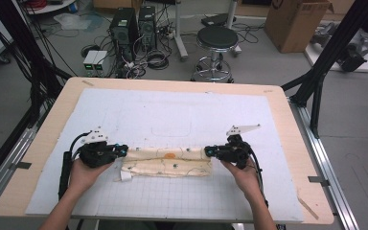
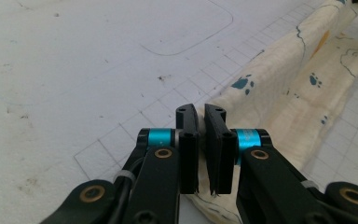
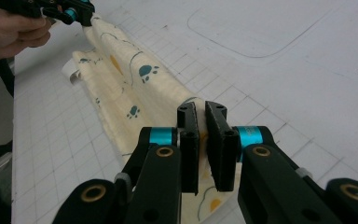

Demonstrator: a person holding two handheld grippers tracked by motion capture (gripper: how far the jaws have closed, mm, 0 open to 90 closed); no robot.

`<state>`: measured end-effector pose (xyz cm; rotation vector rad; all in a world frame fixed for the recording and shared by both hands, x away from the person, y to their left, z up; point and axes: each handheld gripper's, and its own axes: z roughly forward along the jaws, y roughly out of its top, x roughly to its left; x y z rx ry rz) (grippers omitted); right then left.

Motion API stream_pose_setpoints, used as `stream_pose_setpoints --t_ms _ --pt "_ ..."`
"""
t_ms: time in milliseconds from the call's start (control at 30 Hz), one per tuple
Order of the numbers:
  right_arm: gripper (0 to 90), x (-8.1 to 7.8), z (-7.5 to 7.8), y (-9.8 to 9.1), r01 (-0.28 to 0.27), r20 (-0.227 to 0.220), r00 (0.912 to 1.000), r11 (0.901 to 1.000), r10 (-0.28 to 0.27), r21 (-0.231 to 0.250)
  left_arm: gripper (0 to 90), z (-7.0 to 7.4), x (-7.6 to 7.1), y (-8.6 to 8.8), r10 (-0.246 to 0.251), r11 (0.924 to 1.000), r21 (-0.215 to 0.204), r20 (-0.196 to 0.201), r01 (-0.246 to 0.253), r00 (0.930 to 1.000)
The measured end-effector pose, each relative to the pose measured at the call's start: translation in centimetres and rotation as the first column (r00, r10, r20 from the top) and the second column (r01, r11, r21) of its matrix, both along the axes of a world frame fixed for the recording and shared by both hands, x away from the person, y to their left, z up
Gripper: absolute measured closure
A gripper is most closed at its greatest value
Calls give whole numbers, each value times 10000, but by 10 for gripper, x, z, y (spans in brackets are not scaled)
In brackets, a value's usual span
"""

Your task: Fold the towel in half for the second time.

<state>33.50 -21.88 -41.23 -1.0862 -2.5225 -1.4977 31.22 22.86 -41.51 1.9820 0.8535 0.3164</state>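
Overhead, a cream cloth (image 1: 167, 162) printed with blue paw marks and orange patches lies folded into a long band on a white gridded mat (image 1: 182, 120), which covers most of a pale wooden tabletop (image 1: 52, 124). The cloth sits in the half of the mat nearer the person, stretched sideways between two hand-held tools. At the cloth's left end, the left tongs (image 1: 123, 150) are clamped on the fabric, held by the person's left hand (image 1: 84, 173). At the cloth's right end, the right tongs (image 1: 207, 152) are likewise clamped on the fabric, held by the right hand (image 1: 239, 172). Seen from the left tongs (image 2: 204, 122), the black jaws stand nearly together with cloth (image 2: 279, 93) pinched between them and running away to the upper right. Seen from the right tongs (image 3: 202, 120), the jaws are also nearly together on the cloth (image 3: 130, 88), which runs off toward the other hand (image 3: 9, 30). A small white tag (image 1: 125, 175) pokes out just below the cloth's left end. Beyond the tabletop, well behind the cloth, stands a black stool (image 1: 216, 40).
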Motion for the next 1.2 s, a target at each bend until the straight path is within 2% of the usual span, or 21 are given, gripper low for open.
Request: stream_pose_setpoints --t_ms 167,233,400,700,767,967,1100,1133,1200 --pt "840 -6 -5 -1 -57 -2 10000 10000 57 -73 835 -7 -6 3 -87 10000 -51 -117 86 9999" --pt "840 -8 -8 1 -158 -163 9997 9995 154 -262 835 -10 -9 4 -125 9999 -69 -88 125 9999" --pt "838 -15 -9 4 -320 9 9995 9981 321 -525 831 -11 -15 5 -289 9996 -36 -132 288 9995" --pt "803 -26 -17 1 -369 -112 9993 9975 363 -600 822 -15 -27 5 -565 9984 -10 -140 564 9983" --pt "788 -28 -18 2 -371 -126 9993 9962 362 -792 817 -16 -28 6 -582 9983 -6 -150 582 9982" --pt "732 -35 -20 -1 -338 -66 9994 9974 335 -635 774 -20 -34 7 -794 9968 -53 -368 793 9962" --pt "661 -36 -23 -4 -265 -93 9996 9983 260 -516 698 -23 -37 9 -847 9964 -33 -550 847 9949" --pt "606 -38 -24 -5 -205 -208 9996 9988 196 -455 646 -22 -37 9 -844 9964 -74 -545 841 9949" --pt "567 -40 -24 -6 -217 -316 9993 9991 206 -352 542 -21 -40 8 -843 9964 -42 -418 842 9956"
